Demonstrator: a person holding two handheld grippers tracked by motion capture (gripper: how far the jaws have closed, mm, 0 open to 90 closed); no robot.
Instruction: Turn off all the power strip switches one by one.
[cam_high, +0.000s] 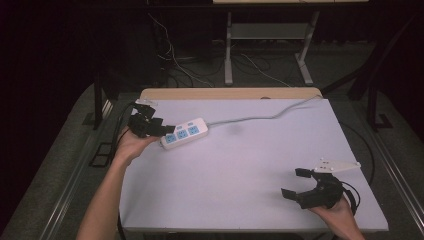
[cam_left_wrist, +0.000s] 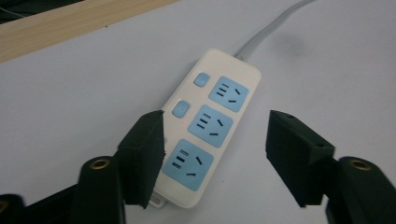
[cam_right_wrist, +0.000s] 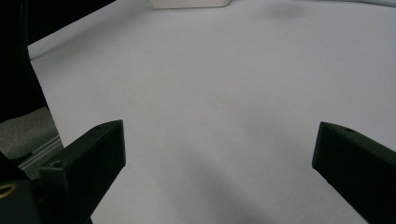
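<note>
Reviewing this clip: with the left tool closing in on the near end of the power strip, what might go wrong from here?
1. The left tool straddles the power strip off-centre: one jaw is at its edge, the other well clear, so closing may shove or twist it rather than grip it.
2. The grey cable trails across the table; lifting the strip could drag against it.
3. The right tool hangs open far off, so nothing steadies the strip.

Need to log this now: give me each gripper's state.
Left gripper: open, jaws astride the near end of the power strip, not gripping it.
Right gripper: open, holding nothing, over the bare table.
</note>
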